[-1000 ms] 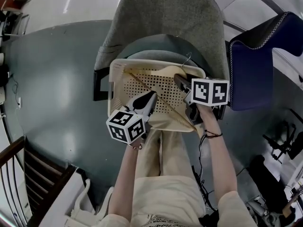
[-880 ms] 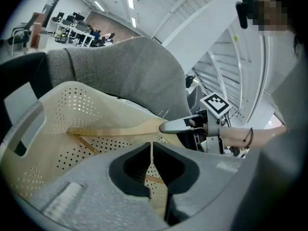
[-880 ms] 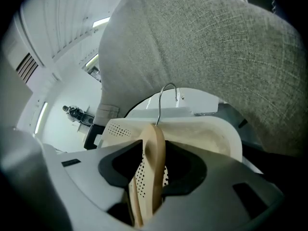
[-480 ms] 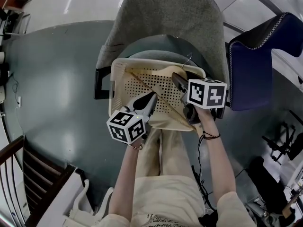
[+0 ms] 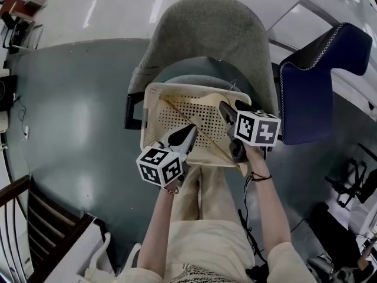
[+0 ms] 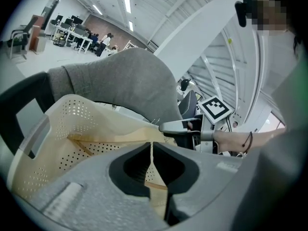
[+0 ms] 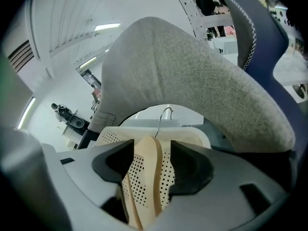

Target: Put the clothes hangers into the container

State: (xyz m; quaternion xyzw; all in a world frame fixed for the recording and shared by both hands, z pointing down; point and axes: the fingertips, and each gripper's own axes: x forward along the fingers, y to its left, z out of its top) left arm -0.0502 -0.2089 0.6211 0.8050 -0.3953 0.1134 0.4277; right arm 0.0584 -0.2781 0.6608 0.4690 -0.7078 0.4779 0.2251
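Observation:
A cream perforated basket [image 5: 147, 108] stands on the seat of a grey chair [image 5: 206, 34]. Wooden hangers [image 5: 194, 125] lie in it, a wire hook [image 5: 234, 87] poking over the far rim. My right gripper [image 5: 225, 108] points down into the basket's right end. Its jaws have just been opening and now stand open. A hanger's wooden shoulder [image 7: 149, 172] sits between them with gaps on both sides, and its hook [image 7: 163, 117] rises ahead. My left gripper [image 5: 189, 130] hovers over the basket's near side, jaws shut with nothing between them [image 6: 152, 150].
A blue padded chair [image 5: 306, 93] stands close on the right. The grey chair's tall back [image 7: 192, 66] rises just behind the basket. The person's legs [image 5: 203, 193] are right against the basket's near rim. A railing and a white bag [image 5: 88, 252] are at lower left.
The right gripper has tipped further down over the basket's right end. The left gripper has lifted slightly. The hangers still lie in the basket.

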